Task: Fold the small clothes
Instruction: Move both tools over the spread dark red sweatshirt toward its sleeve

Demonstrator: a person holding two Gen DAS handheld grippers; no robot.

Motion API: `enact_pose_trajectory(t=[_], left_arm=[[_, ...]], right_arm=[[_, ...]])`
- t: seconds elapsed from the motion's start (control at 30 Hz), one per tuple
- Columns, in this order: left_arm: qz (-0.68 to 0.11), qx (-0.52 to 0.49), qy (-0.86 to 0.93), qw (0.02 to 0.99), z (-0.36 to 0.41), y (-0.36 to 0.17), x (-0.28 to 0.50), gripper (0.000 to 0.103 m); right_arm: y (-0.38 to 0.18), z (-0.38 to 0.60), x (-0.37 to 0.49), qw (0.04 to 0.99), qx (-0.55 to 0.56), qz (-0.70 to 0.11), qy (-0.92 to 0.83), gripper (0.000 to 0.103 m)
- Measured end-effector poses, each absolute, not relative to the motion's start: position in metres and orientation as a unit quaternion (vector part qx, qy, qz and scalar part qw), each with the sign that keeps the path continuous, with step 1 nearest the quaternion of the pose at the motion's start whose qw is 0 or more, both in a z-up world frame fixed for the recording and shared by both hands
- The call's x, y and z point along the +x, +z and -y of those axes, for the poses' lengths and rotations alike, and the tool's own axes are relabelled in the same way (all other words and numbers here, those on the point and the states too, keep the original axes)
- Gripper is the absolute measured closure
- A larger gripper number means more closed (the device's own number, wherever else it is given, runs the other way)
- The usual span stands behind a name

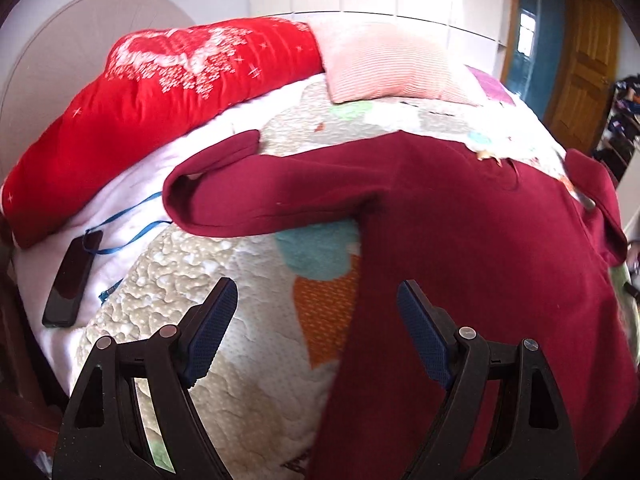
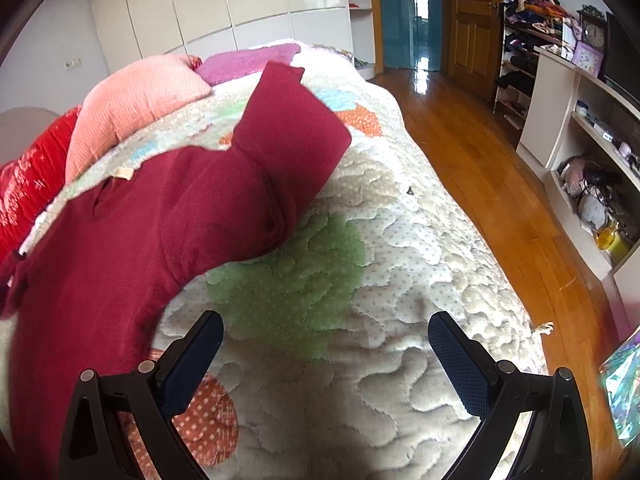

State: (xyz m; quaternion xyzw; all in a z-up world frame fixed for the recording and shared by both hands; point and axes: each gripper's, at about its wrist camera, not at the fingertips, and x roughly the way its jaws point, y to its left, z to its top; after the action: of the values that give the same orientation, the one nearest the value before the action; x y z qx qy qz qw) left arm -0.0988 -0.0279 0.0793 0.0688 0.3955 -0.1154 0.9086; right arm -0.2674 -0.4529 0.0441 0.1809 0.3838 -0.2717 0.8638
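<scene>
A dark red long-sleeved top [image 1: 472,248] lies spread on the quilted bedspread [image 1: 224,360], one sleeve [image 1: 248,196] stretched out to the left. My left gripper [image 1: 316,292] hovers open above the quilt beside the top's left edge, its right finger [image 1: 424,340] over the cloth, nothing between the pads. In the right wrist view the same top [image 2: 132,232] fills the left, its other sleeve [image 2: 288,132] angled up toward the pillows. My right gripper [image 2: 324,328] stands open over bare quilt [image 2: 400,280], to the right of the top's body.
A red patterned duvet [image 1: 160,92] and a pink striped pillow [image 1: 384,64] lie at the bed's head. A black phone [image 1: 72,280] with a blue lanyard rests on the white sheet at left. Wooden floor [image 2: 500,184], a shelf unit [image 2: 580,128] and a door lie right of the bed.
</scene>
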Motion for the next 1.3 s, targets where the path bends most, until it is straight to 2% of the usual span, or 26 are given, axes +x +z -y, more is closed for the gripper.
enact_pose_trajectory(t=[0.23, 0.4, 0.5, 0.63, 1.03, 1.3], left_arm=[[-0.389, 0.081, -0.147, 0.906, 0.047, 0.086, -0.122, 0.02], [-0.391, 0.081, -0.16, 0.902, 0.056, 0.084, -0.132, 0.02], [-0.395, 0.072, -0.165, 0.901, 0.06, 0.084, -0.137, 0.02], [-0.391, 0.075, -0.167, 0.902, 0.065, 0.084, -0.142, 0.02], [-0.388, 0.062, -0.155, 0.907, 0.062, 0.082, -0.135, 0.02], [-0.398, 0.053, -0.142, 0.905, 0.058, 0.07, -0.12, 0.02]], right_arm=[[0.151, 0.442, -0.337, 0.894, 0.183, -0.302, -0.276, 0.001], [0.229, 0.435, -0.372, 0.911, 0.186, -0.288, -0.228, 0.001], [0.251, 0.413, -0.37, 0.92, 0.165, -0.293, -0.2, 0.001], [0.237, 0.376, -0.351, 0.925, 0.149, -0.313, -0.155, 0.0], [0.108, 0.276, -0.238, 0.917, 0.11, -0.366, -0.115, 0.001], [0.07, 0.247, -0.195, 0.915, 0.09, -0.38, -0.098, 0.001]])
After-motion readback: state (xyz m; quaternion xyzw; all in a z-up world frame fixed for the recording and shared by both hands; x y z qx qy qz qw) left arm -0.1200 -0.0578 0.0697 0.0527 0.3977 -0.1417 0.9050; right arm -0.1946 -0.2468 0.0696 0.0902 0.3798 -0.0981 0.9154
